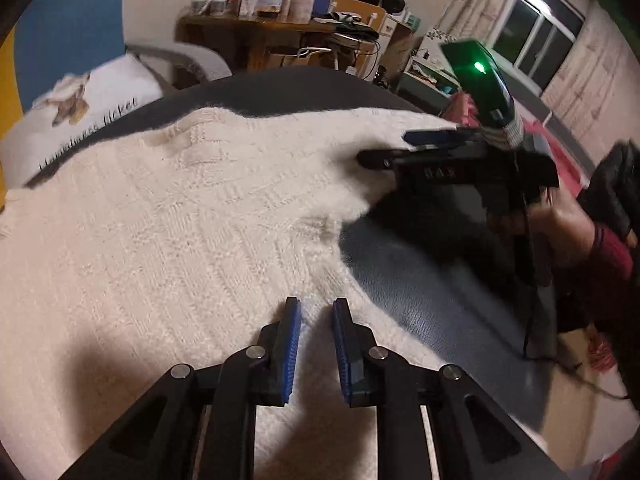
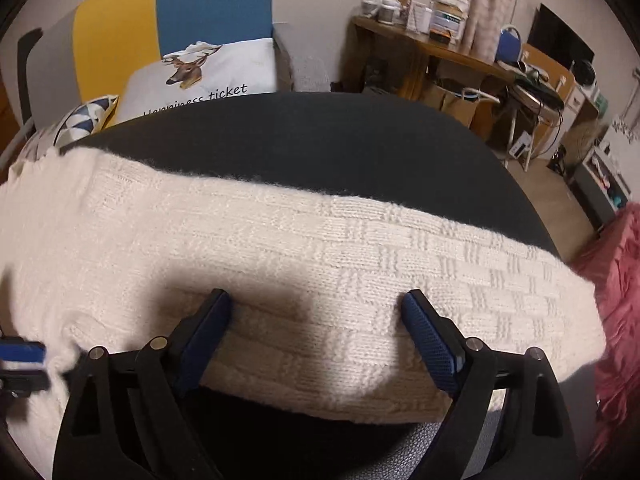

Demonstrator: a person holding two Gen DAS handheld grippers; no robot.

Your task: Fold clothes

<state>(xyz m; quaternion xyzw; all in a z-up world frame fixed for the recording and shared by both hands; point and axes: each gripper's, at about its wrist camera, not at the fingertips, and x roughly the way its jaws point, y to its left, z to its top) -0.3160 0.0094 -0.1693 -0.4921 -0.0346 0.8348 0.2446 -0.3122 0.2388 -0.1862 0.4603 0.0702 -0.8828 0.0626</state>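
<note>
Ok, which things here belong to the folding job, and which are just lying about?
In the job:
cream knitted sweater
left gripper
right gripper

Lying about:
deer-print pillow
pink fabric
cluttered wooden desk

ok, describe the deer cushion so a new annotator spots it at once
Start at the dark surface where the cream knit sweater lies and look past its far edge to the blue and yellow backrest. The white cushion leans there. Unlike the triangle-patterned cushion beside it, it carries a deer head and the words "Happiness ticket".
</note>
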